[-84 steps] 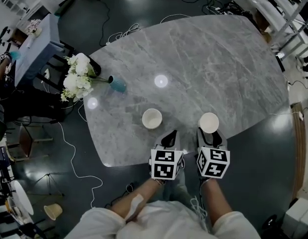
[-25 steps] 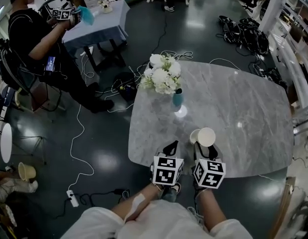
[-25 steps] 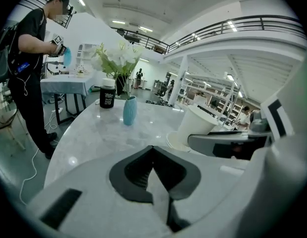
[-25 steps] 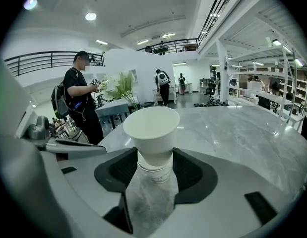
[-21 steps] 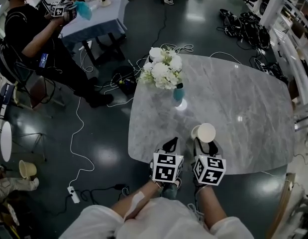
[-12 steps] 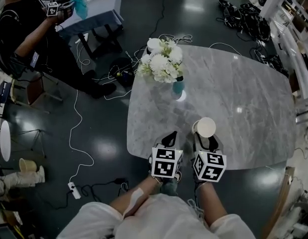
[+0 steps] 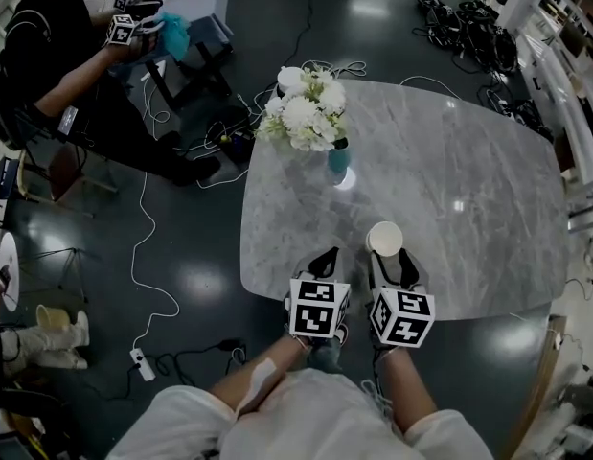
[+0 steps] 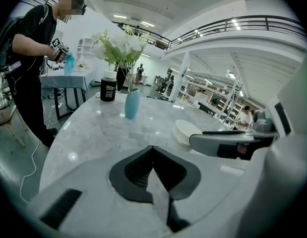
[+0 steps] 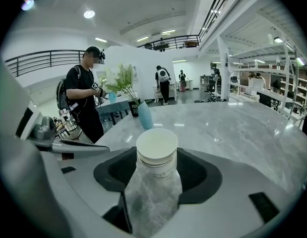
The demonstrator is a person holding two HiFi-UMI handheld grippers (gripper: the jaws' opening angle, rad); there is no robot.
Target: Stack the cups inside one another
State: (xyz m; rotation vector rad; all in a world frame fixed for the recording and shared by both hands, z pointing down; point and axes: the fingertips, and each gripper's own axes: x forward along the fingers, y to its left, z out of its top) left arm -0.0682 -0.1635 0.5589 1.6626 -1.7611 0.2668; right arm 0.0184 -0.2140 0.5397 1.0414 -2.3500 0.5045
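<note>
Left gripper [image 8: 152, 151]: jaws pressed together, nothing between them, at the near edge of the table [image 7: 468, 161]. Right gripper [image 9: 156, 157], just beside it, is clamped on the nested cups [image 9: 156, 144], which stand upright on the marble. Farther off stands a blue vase [image 9: 145, 115] of white flowers.

the grey marble tabletop [image 7: 468, 142] has rounded corners. a teal vase [image 7: 338, 159] of white flowers [image 7: 301, 118] stands upright near its far left corner, with a black jar [image 8: 108, 89] just beyond it by the far edge. the stacked cups [image 7: 384, 239] are upright close to the near edge, well apart from the vase.
</note>
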